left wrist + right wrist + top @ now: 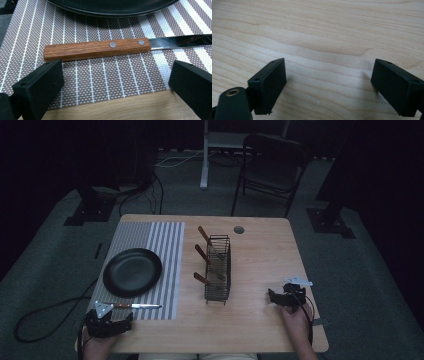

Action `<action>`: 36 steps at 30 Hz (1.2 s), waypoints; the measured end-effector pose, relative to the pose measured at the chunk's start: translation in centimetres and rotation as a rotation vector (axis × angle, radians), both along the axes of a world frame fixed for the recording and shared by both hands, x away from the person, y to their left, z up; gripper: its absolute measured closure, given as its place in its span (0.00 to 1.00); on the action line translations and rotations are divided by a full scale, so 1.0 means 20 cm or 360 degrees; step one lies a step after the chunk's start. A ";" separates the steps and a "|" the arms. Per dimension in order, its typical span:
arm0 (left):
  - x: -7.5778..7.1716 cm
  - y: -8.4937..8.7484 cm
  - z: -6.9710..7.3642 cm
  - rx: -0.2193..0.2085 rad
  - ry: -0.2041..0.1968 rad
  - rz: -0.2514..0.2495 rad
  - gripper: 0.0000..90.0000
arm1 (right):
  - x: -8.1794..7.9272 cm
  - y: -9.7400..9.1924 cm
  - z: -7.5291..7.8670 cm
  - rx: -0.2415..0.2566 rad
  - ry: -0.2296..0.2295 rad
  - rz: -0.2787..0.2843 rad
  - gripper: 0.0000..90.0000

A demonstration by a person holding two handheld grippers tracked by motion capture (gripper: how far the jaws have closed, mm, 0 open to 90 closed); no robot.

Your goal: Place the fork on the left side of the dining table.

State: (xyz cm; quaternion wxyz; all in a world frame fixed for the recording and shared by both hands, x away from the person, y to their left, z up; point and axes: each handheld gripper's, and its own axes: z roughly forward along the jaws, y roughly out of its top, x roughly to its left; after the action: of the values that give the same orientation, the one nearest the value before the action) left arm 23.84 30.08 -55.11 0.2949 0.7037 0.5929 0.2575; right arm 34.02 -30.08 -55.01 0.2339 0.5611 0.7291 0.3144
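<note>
A: Where is the knife [97, 49]?

B: It lies flat on the striped placemat [150, 245], just in front of the black plate [132, 271], wooden handle toward the left gripper [109, 324], blade pointing toward the wire rack [218, 268].

A: Is the left gripper touching it?

B: No. In the left gripper view its 2 fingers [40, 85] stand wide apart and hold nothing, with the handle lying just beyond them across the gap.

A: And the right gripper [329, 87]?

B: It sits low over bare wood near the right edge of the desk [260, 255], well apart from the rack. Its fingers [268, 80] are also spread wide, with nothing between them.

A: What is in the rack?

B: 3 wooden handles stick out of its left side, slanting upward. What they belong to I cannot tell.
</note>
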 end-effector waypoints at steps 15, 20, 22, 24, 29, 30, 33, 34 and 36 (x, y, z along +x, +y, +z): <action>0.00 0.01 0.00 0.0002 -0.0004 -0.0015 0.00 | 0.00 0.00 0.00 0.0000 0.0000 0.0001 0.14; 0.01 0.02 0.01 0.0001 0.0023 -0.0054 0.00 | 0.00 0.00 0.00 0.0000 0.0000 0.0001 0.14; 0.01 0.02 0.01 0.0007 0.0034 -0.0057 0.01 | 0.00 0.00 0.00 -0.0001 0.0000 0.0000 0.14; 0.01 0.01 0.02 0.0008 0.0052 -0.0038 0.02 | 0.00 0.00 0.00 -0.0001 0.0001 -0.0002 0.14; 0.00 0.02 0.03 0.0003 0.0084 -0.0028 0.04 | 0.00 0.00 0.00 -0.0001 0.0000 -0.0002 0.14; 0.00 0.01 0.04 -0.0010 0.0087 -0.0034 0.04 | 0.00 0.00 0.00 -0.0001 0.0000 -0.0003 0.14; -0.01 0.00 0.04 -0.0014 0.0100 -0.0082 0.04 | 0.00 0.00 0.00 0.0000 0.0000 -0.0003 0.14; -0.01 0.00 0.05 -0.0024 0.0103 -0.0093 0.04 | 0.00 0.00 0.00 0.0000 0.0000 -0.0003 0.14; 0.00 0.00 0.05 -0.0044 0.0109 -0.0109 0.05 | 0.00 0.00 0.00 0.0000 0.0000 -0.0003 0.14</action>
State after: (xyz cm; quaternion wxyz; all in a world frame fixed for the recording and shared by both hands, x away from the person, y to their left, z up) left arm 23.74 30.00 -54.11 0.2928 0.7279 0.5817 0.2148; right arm 34.00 -30.06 -55.01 0.2343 0.5616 0.7287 0.3141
